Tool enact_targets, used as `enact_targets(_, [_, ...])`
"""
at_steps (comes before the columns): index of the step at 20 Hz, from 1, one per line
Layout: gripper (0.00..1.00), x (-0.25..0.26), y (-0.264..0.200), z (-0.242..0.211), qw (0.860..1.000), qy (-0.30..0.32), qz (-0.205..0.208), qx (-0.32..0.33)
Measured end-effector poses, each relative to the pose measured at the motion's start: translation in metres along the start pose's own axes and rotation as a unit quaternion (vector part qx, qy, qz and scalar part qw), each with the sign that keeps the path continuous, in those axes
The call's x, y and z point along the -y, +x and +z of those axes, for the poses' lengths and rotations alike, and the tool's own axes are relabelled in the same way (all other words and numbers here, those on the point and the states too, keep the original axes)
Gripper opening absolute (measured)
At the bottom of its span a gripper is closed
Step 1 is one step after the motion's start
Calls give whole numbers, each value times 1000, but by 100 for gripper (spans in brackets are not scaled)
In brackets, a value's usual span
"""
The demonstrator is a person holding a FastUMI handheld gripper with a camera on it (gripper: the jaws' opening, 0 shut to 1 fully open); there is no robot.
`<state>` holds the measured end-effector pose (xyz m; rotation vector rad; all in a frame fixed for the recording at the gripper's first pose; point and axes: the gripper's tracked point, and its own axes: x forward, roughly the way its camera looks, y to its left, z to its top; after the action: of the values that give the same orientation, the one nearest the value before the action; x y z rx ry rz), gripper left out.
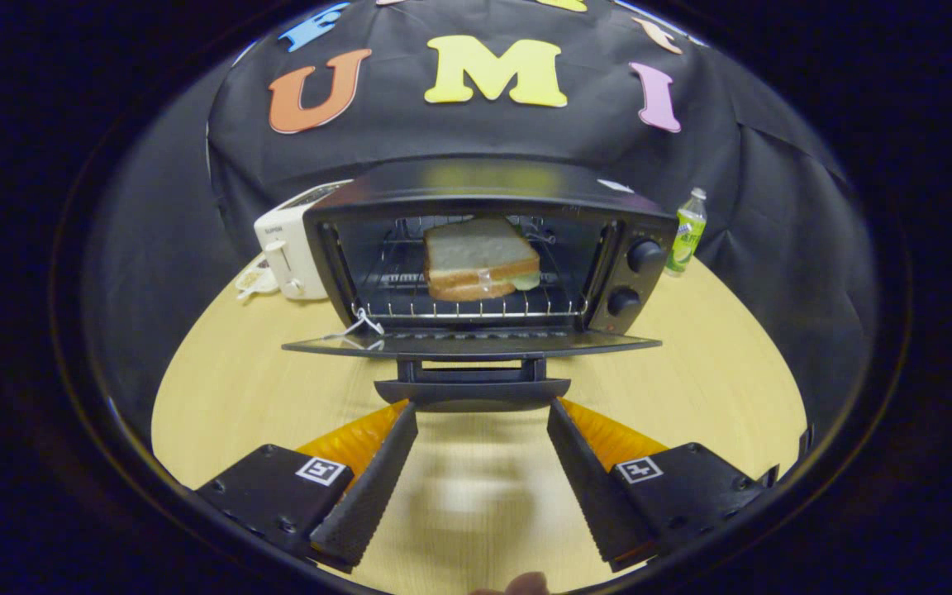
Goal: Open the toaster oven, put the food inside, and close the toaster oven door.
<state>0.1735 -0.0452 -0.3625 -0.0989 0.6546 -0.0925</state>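
Gripper: we are seeing its two fingers spread wide apart and gripping nothing, with bare table showing between them. Their tips are sitting just short of the door handle, one near each end of it; we cannot tell whether they are touching it.

Toaster oven, one: we are finding it straight ahead of the fingers, standing on the table. Its door is lying folded down flat toward us, with the handle at its near edge. Two knobs are showing on the panel at its right side, one above the other.

Sandwich, one: we are counting a single piece of food, white bread with filling, resting on the wire rack inside the oven, well beyond the fingertips and past the lowered door.

Pop-up toaster, one: we are noting it just beside the oven's left wall.

Bottle, one: it is standing upright near the oven's right rear corner.

Fingertip of a person: we are glimpsing it behind the gripper.
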Motion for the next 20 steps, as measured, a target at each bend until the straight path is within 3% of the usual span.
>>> enact_targets(7, [100,-3,-49,82,996,-2,14,83])
enact_targets(14, [100,16,-167,185,979,21,27,203])
enact_targets(20, [100,32,-271,234,958,30,27,282])
